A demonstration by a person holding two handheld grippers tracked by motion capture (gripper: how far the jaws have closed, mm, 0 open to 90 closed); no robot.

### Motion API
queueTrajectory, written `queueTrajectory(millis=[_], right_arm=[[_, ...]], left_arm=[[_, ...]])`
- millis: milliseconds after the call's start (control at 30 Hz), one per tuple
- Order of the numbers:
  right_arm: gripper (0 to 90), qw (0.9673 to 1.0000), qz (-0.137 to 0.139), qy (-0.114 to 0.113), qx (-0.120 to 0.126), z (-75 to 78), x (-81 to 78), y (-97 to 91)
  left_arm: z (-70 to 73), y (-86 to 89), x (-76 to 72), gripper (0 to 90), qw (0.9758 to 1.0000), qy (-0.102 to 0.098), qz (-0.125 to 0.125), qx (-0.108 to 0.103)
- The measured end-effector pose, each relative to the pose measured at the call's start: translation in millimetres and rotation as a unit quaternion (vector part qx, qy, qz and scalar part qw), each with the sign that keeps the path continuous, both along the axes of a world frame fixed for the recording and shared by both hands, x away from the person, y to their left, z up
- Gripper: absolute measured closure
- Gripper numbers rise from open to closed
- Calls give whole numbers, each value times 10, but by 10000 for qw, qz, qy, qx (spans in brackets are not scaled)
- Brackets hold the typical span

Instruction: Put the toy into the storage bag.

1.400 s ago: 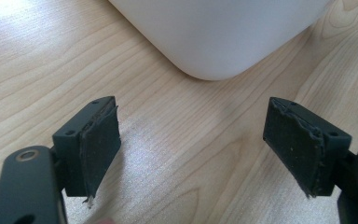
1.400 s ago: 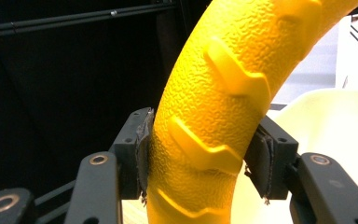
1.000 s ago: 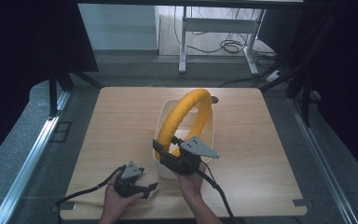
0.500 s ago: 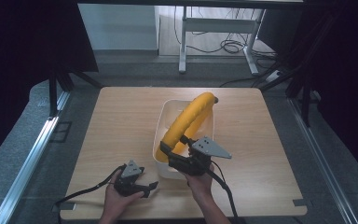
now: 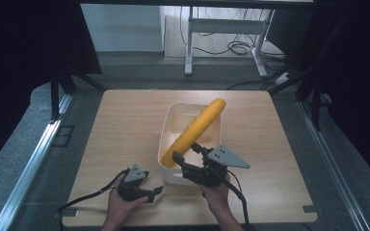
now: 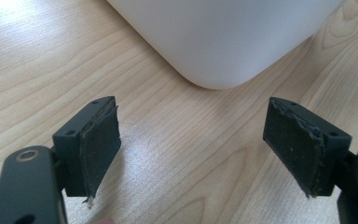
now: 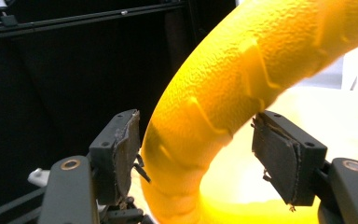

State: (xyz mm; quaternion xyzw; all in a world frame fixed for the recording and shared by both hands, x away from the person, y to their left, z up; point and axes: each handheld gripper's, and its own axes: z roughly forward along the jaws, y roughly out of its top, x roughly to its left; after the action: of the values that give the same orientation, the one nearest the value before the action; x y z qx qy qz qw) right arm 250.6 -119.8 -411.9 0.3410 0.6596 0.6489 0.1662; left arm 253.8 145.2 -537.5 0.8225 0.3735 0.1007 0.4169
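Observation:
A long yellow textured foam tube (image 5: pixel 200 122) lies slantwise in a white bin (image 5: pixel 172 114). Its far end rests on the bin's back right rim and its near end is low at the front left. My right gripper (image 5: pixel 185 153) is at the bin's front edge, open, with its jaws on either side of the tube's near end. In the right gripper view the tube (image 7: pixel 242 70) passes between the jaws of my right gripper (image 7: pixel 198 140), close to the left pad and clear of the right one. My left gripper (image 5: pixel 153 192) rests open on the table, with nothing between the jaws.
The left gripper view shows my left gripper (image 6: pixel 191 140) facing a rounded corner of the white bin (image 6: pixel 223 42) over bare wooden table (image 6: pixel 177 121). The wooden table (image 5: pixel 125 125) has free room left and right of the bin. Dark floor and desk legs lie beyond.
The yellow tube was arched high above the bin; it has straightened and dropped to lie across the bin. My right gripper moved right and toward the front edge. The left gripper stayed put.

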Motion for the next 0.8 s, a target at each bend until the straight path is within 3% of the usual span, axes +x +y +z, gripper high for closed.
queueTrajectory(millis=[200, 400, 800], right_arm=[[334, 10000, -67, -27, -18, -8, -72, -222], [345, 9990, -359, -30, -279, -30, -72, -508], [372, 9929, -929, 204, -715, -314, 189, -1019]], left_arm=[[-2, 0, 2, 189, 10000, 5, -2, 15], [3, 4, 1, 189, 10000, 0, 1, 32], [-9, -2, 4, 189, 10000, 9, 15, 65]])
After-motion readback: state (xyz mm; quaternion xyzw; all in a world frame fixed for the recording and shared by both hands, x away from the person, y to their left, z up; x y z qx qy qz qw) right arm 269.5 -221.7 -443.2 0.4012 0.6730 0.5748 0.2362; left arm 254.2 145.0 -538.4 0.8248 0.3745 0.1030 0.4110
